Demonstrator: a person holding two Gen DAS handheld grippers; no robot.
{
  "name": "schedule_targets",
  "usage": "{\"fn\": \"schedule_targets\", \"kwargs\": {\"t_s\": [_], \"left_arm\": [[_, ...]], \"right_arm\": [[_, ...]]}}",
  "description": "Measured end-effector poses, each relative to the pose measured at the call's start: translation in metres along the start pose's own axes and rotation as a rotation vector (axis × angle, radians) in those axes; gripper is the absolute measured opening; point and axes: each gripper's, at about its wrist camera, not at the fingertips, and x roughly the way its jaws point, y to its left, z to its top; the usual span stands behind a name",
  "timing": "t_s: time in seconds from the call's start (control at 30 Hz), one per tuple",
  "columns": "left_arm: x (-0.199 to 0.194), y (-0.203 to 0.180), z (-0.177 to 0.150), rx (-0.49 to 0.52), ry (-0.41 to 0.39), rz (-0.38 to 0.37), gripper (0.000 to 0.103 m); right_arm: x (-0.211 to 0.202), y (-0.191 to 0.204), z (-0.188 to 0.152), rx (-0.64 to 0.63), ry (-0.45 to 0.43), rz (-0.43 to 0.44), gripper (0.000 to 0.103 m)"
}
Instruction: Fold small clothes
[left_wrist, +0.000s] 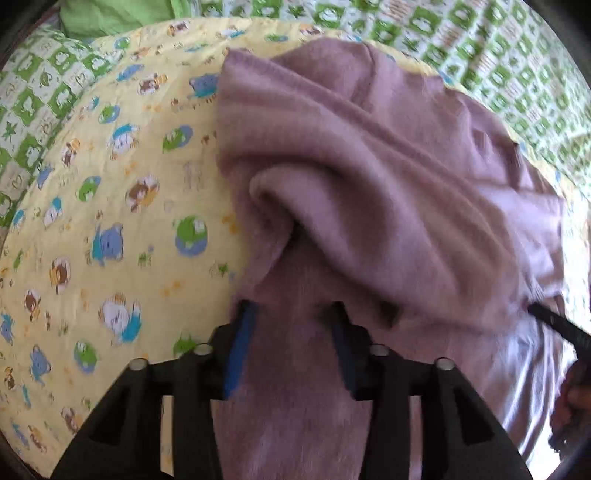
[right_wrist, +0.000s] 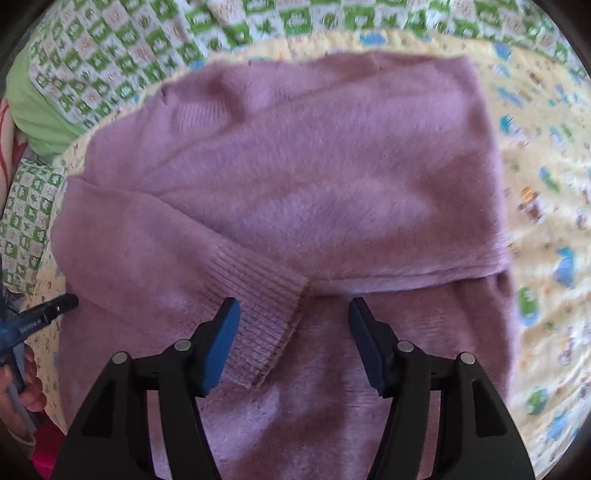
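Observation:
A fuzzy purple sweater (right_wrist: 295, 177) lies on a yellow cartoon-print quilt (left_wrist: 110, 221). One sleeve is folded across the body, and its ribbed cuff (right_wrist: 266, 314) ends just in front of my right gripper (right_wrist: 295, 317). That gripper is open above the cuff, its blue pads (right_wrist: 221, 339) apart and not pressing on it. In the left wrist view the sweater (left_wrist: 369, 166) is bunched into a fold. My left gripper (left_wrist: 291, 317) stands open low over it, with purple fabric lying loose between the fingers. The picture there is blurred.
A green-and-white patterned sheet (left_wrist: 480, 74) surrounds the quilt, with a plain green cloth (left_wrist: 110, 18) at its far side. The right gripper's tip (left_wrist: 554, 325) shows at the left wrist view's right edge. The left gripper (right_wrist: 48, 314) and a hand (right_wrist: 26, 391) show at the right wrist view's left edge.

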Motion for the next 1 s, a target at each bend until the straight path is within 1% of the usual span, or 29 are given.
{"fn": "schedule_targets", "kwargs": {"t_s": [0.03,0.07,0.1,0.13,0.17,0.2,0.23,0.27,0.3,0.33,0.4,0.43,0.47,0.53,0.6,0.63,0.7,0.77,0.8,0.87,0.9,0.93,1.0], "left_arm": [[0.004,0.000,0.005,-0.011,-0.008,0.013,0.045],[0.006,0.005,0.012,-0.031,-0.021,0.017,0.045],[0.006,0.010,0.018,-0.066,-0.037,0.021,0.045],[0.005,0.014,0.024,-0.094,-0.047,0.029,0.045],[0.004,0.019,0.029,-0.117,-0.062,0.059,0.046],[0.002,0.024,0.034,-0.138,-0.075,0.114,0.046],[0.003,0.029,0.038,-0.152,-0.077,0.139,0.046],[0.002,0.039,0.041,-0.184,-0.074,0.142,0.047],[0.001,0.047,0.041,-0.218,-0.073,0.123,0.047],[0.001,0.055,0.041,-0.256,-0.075,0.084,0.047],[-0.002,0.060,0.038,-0.275,-0.082,0.069,0.047],[-0.005,0.063,0.035,-0.271,-0.087,0.072,0.047],[-0.006,0.063,0.034,-0.266,-0.087,0.076,0.047],[-0.009,0.067,0.024,-0.259,-0.079,0.076,0.047],[-0.008,0.065,0.024,-0.250,-0.080,0.079,0.047],[-0.008,0.061,0.026,-0.246,-0.081,0.076,0.047],[-0.011,0.063,0.030,-0.242,-0.080,0.071,0.047],[-0.015,0.067,0.030,-0.248,-0.077,0.060,0.048],[-0.018,0.057,0.018,-0.253,-0.075,0.057,0.048],[-0.018,0.062,0.014,-0.261,-0.072,0.058,0.048],[-0.003,0.065,0.013,-0.262,-0.073,0.058,0.048],[-0.003,0.064,0.012,-0.263,-0.071,0.055,0.048],[-0.003,0.060,0.008,-0.260,-0.067,0.051,0.047]], "right_arm": [[0.002,0.004,0.000,0.005,0.018,0.046,0.024],[0.002,0.010,0.003,-0.005,0.047,0.052,0.005],[-0.006,0.019,0.010,-0.029,0.050,0.067,0.003],[-0.024,0.031,0.022,-0.065,0.010,0.120,0.003],[-0.044,0.042,0.034,-0.102,-0.040,0.169,0.003],[-0.077,0.057,0.050,-0.150,-0.112,0.228,0.003],[-0.102,0.064,0.061,-0.174,-0.167,0.270,0.003],[-0.128,0.067,0.072,-0.190,-0.229,0.304,0.003],[-0.153,0.066,0.081,-0.202,-0.290,0.319,0.003],[-0.173,0.061,0.088,-0.203,-0.341,0.311,0.003],[-0.183,0.038,0.097,-0.163,-0.365,0.279,0.003],[-0.176,0.022,0.099,-0.138,-0.355,0.237,0.002],[-0.165,0.006,0.098,-0.113,-0.327,0.206,0.002],[-0.129,-0.031,0.091,-0.018,-0.245,0.136,0.002],[-0.092,-0.058,0.080,0.053,-0.154,0.091,0.002],[-0.083,-0.067,0.074,0.071,-0.130,0.088,0.002],[-0.068,-0.071,0.066,0.079,-0.100,0.080,0.002],[-0.068,-0.067,0.063,0.042,-0.107,0.081,0.002],[-0.070,-0.062,0.062,0.010,-0.113,0.061,0.002],[-0.060,-0.058,0.062,-0.030,-0.090,0.012,0.002],[-0.055,-0.063,0.060,-0.021,-0.069,0.006,0.002],[-0.053,-0.069,0.057,-0.001,-0.055,0.010,0.002],[-0.054,-0.079,0.052,0.030,-0.055,0.009,0.002]]}}
